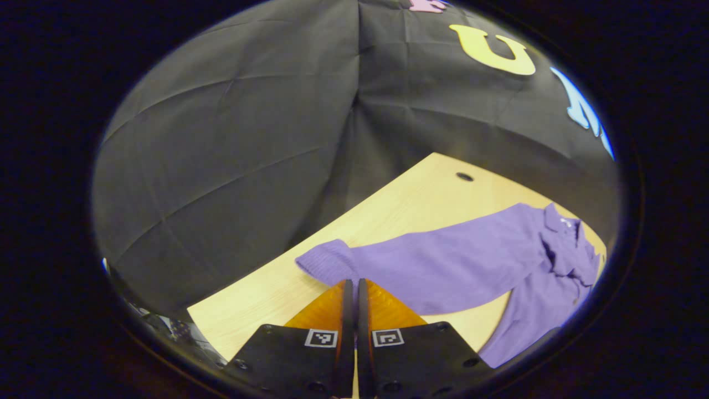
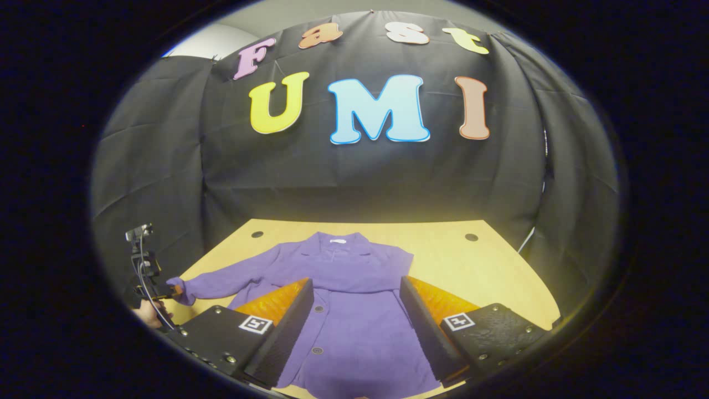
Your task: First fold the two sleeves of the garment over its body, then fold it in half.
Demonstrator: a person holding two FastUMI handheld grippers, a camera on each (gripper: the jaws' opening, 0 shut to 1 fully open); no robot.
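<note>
Two grippers: left (image 1: 353,288) fingers closed, empty, beside sleeve cuff (image 1: 327,260); right (image 2: 354,299) wide apart.

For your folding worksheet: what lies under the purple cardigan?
The purple cardigan lies flat on a light wooden table, bare wood showing around it. Anything beneath the fabric itself is covered. The left gripper is at one sleeve cuff.

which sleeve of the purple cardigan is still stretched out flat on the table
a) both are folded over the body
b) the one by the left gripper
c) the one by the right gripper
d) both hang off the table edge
b: the right gripper view shows the sleeve of the cardigan reaching sideways across the table to the left gripper.
</note>
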